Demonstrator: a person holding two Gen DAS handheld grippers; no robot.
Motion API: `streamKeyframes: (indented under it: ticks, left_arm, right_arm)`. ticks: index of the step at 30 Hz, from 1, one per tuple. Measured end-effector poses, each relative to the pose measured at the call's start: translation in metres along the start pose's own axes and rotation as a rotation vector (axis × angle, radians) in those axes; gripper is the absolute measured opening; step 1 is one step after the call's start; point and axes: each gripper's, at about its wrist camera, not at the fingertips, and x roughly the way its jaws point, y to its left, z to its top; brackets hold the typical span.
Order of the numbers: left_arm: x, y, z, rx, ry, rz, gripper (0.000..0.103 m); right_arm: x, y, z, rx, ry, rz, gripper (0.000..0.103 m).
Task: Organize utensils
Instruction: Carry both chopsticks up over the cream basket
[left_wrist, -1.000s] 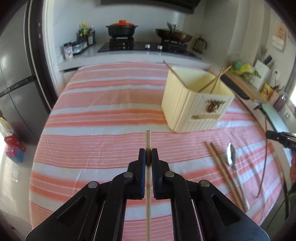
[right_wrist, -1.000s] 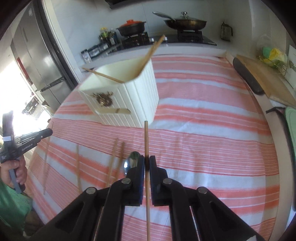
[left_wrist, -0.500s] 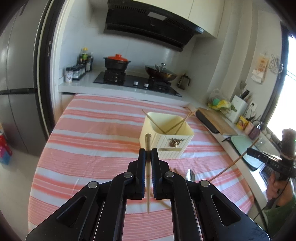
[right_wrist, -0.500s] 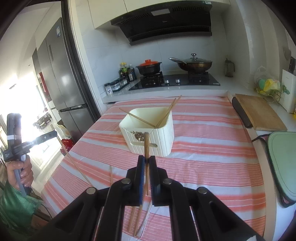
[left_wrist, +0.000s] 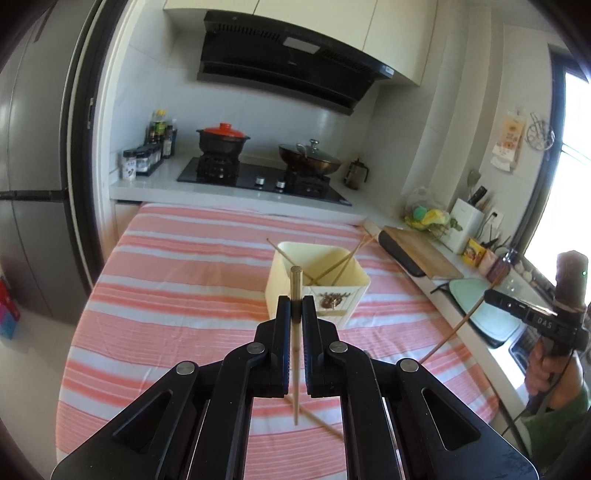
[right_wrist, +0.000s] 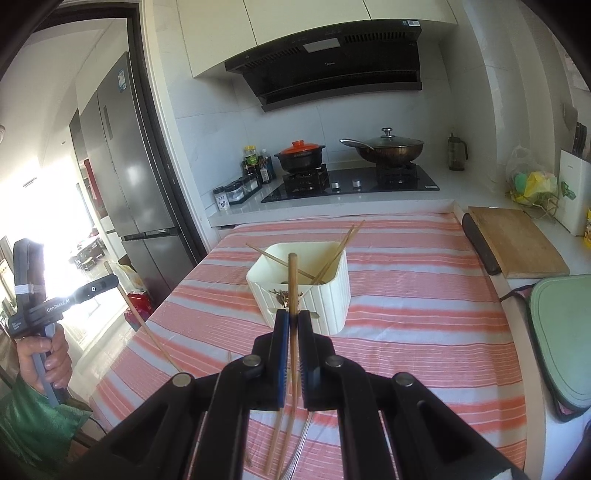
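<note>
Item one: the table under a pink-and-white striped cloth (left_wrist: 184, 280), filling the lower middle of both my views, with the white kitchen counter and black gas hob (right_wrist: 351, 184) behind its far edge.

Item two: the cream ribbed square plastic utensil holder (right_wrist: 332, 295), standing upright on the cloth toward the far middle. Three thin wooden chopsticks (right_wrist: 338, 251) lean inside it, crossing, their ends above the rim.

Item three: my left gripper (left_wrist: 296, 306), black, raised above the table. Its jaws are pinched narrow on a pale wooden chopstick (left_wrist: 295, 350), which runs along the fingers with its blunt end sticking out past the tips, lined up in view with the holder's near rim.

Item four: my right gripper (right_wrist: 293, 321), black with blue pads, also held above the table. Its jaws are clamped on a darker brown wooden chopstick (right_wrist: 293, 280), the end projecting forward over the holder's front wall in view.

Item five: loose wooden chopsticks (right_wrist: 275, 439) lying on the cloth below my right gripper, near the table's front edge; beside them a slim metal handle (right_wrist: 297, 454), too hidden to name. One more stick (left_wrist: 317, 421) lies aslant on the cloth under my left gripper.
</note>
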Motion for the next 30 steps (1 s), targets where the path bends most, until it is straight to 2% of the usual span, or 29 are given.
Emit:
streamKeyframes:
  ticks: [7, 11, 15, 18, 22, 26, 30]
  left_arm:
    - [-0.001, -0.006, 0.034, -0.018, -0.053, -0.026, 0.004]
    - [0.003, -0.014, 0.061, -0.009, -0.078, -0.031, 0.004]
    - [0.008, -0.025, 0.093, 0.021, -0.148, -0.014, 0.004]
    - [0.02, -0.031, 0.115, 0.045, -0.211, 0.017, 0.004]
    - [0.05, -0.029, 0.135, 0.005, -0.249, 0.023, 0.004]
    - [0.092, -0.023, 0.139, -0.051, -0.224, 0.027, 0.004]
    - [0.142, -0.015, 0.124, -0.095, -0.123, 0.025, 0.004]
  right_arm:
    - [0.005, 0.005, 0.025, -0.009, -0.027, -0.001, 0.005]
    - [0.009, 0.012, 0.052, -0.03, -0.062, -0.002, 0.005]
    - [0.017, 0.017, 0.084, -0.04, -0.106, 0.002, 0.005]
    - [0.028, 0.019, 0.106, -0.043, -0.142, 0.001, 0.005]
    - [0.048, 0.019, 0.126, -0.049, -0.185, -0.015, 0.005]
    - [0.078, 0.015, 0.133, -0.063, -0.185, -0.029, 0.005]
    - [0.121, 0.007, 0.126, -0.056, -0.112, -0.034, 0.005]
